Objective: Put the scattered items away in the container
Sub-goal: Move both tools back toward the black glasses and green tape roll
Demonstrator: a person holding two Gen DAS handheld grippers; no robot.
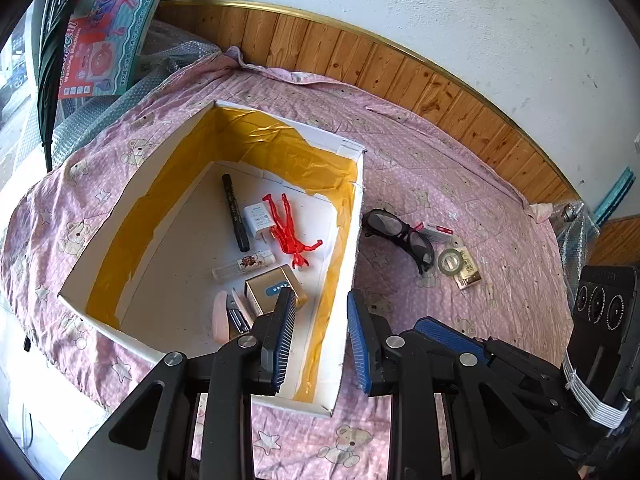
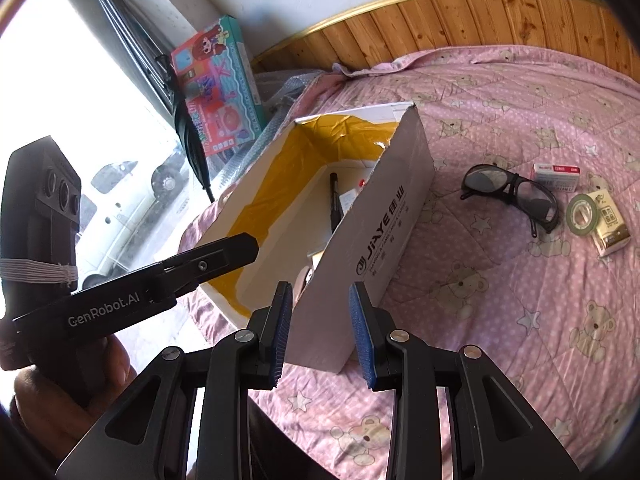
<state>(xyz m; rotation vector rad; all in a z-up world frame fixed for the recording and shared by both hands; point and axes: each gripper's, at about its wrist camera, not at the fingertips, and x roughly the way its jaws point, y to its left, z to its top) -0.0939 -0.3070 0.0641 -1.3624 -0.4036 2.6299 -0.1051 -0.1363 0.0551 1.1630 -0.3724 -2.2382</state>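
A white cardboard box [image 1: 168, 152] lined with yellow tape lies open on the pink quilt. It holds a black marker [image 1: 235, 212], a white charger [image 1: 258, 220], a red figure [image 1: 288, 232], a small tube [image 1: 244, 264], a gold box [image 1: 268, 286] and a pink item [image 1: 220, 318]. My left gripper [image 1: 320, 340] is open and empty, straddling the box's right wall. Black glasses [image 1: 400, 236], a small white-and-red box [image 1: 438, 233], a tape roll [image 1: 451, 261] and a tissue packet [image 1: 470, 274] lie on the quilt to the right. My right gripper [image 2: 321, 332] is open and empty before the box [image 2: 380, 232] corner; the glasses [image 2: 508, 192] lie farther right.
A toy carton [image 2: 224, 88] and bubble wrap lean at the far left by a window. A wooden headboard [image 1: 420, 76] runs behind the bed. A hand [image 2: 60, 392] holds the left gripper [image 2: 212, 260] over the box's left side. The quilt's edge drops off at the left.
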